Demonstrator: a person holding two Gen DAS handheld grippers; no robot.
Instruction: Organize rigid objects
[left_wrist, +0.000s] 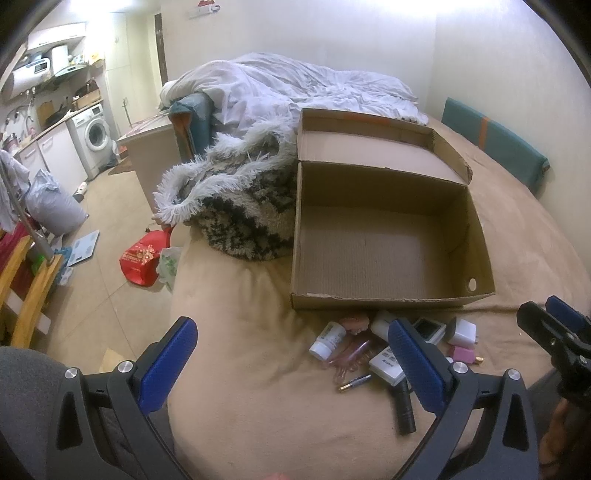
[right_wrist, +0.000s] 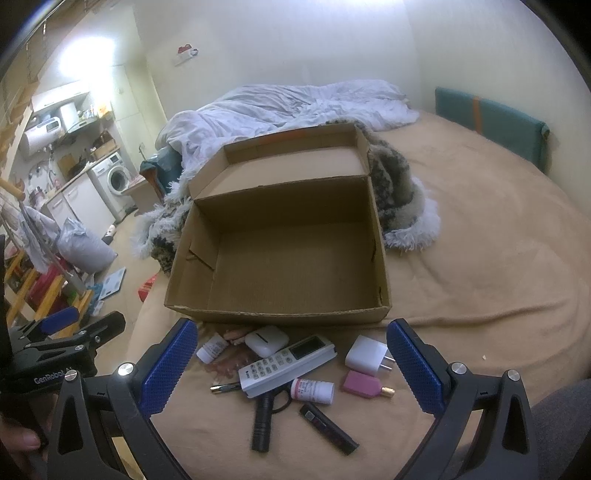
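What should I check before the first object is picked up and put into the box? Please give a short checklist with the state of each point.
1. Cardboard box open, lid folded back: ok.
2. Box interior free of objects: ok.
3. Right gripper open and holding nothing: ok.
4. Left gripper open and holding nothing: ok.
5. Remote control free to lift: not ok, it lies across the black flashlight.
6. White charger apart from its neighbours: ok.
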